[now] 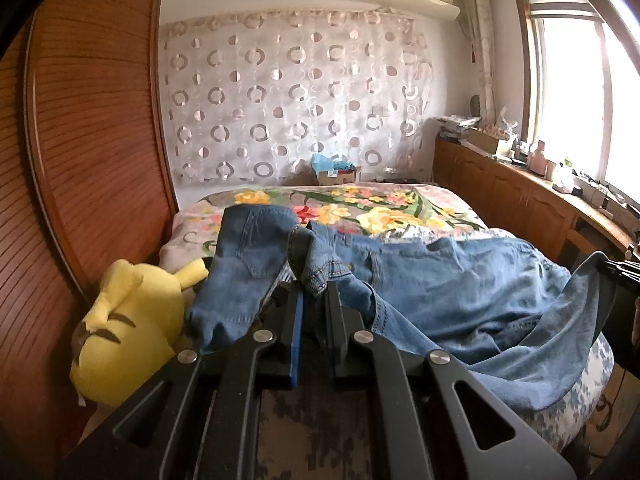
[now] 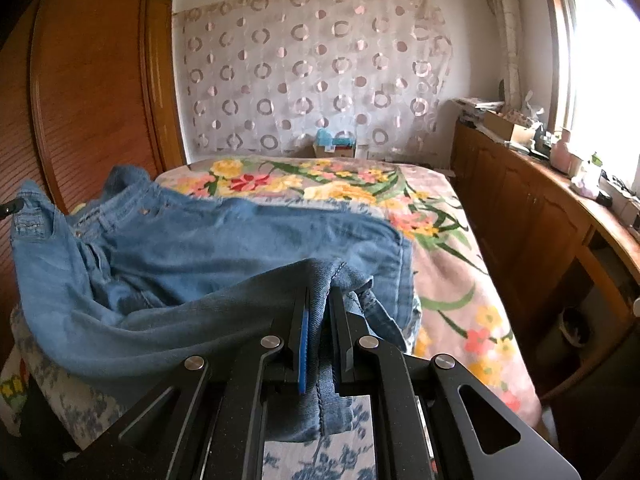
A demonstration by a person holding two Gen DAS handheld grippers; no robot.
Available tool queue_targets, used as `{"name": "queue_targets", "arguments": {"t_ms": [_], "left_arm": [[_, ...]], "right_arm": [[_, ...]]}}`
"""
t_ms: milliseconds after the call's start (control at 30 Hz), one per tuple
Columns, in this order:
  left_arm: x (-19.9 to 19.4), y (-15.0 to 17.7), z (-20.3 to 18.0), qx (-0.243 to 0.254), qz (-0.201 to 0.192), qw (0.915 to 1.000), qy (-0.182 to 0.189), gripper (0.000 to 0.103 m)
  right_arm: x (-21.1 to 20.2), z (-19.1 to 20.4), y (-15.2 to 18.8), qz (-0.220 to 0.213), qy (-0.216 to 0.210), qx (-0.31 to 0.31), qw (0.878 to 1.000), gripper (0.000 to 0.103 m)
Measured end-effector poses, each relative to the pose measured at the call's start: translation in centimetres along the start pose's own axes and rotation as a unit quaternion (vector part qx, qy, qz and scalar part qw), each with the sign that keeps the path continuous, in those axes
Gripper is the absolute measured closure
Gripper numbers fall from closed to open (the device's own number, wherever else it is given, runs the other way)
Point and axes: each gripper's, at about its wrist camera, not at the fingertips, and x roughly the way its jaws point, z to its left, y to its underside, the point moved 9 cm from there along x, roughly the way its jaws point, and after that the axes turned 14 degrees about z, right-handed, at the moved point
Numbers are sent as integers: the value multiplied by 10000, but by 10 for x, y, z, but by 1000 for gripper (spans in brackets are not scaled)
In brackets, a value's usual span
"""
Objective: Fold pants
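Blue denim pants lie across the near end of a bed with a floral cover. My left gripper is shut on a bunched fold of the waistband end, lifted a little off the bed. In the right wrist view the pants spread leftward, waistband at far left. My right gripper is shut on a leg hem, and the denim hangs down between the fingers. The right gripper's black body shows at the right edge of the left wrist view.
A yellow plush toy lies at the bed's left edge beside a wooden louvred wardrobe. Wooden cabinets with clutter on top run along the right under a bright window. A cardboard box sits behind the bed below a circle-patterned curtain.
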Motion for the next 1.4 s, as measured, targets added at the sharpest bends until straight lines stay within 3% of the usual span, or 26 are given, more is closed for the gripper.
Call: {"name": "queue_targets", "arguments": {"t_ms": [400,800,867,1033,1400], "left_arm": [[47,-63,1,41,96,9999,37,93],[112,-68,4,-57,515,9985,169,93],[116,-67,4,-56,553,9983,190,93],[116,-64,2,-56,568,9981,247,93],[116,-58,-3,-52,598,9978,286,93]], "right_arm": [[28,-16,-34,101,189,314,9993,95],[83,-16,-51,680,278,538,9958,94],[88,-13,-52,737,271,578,9952,89],[77,-19,-59,700,302,767,9941,59],[69,-20,-5,1058,42,1038,9889,58]]}}
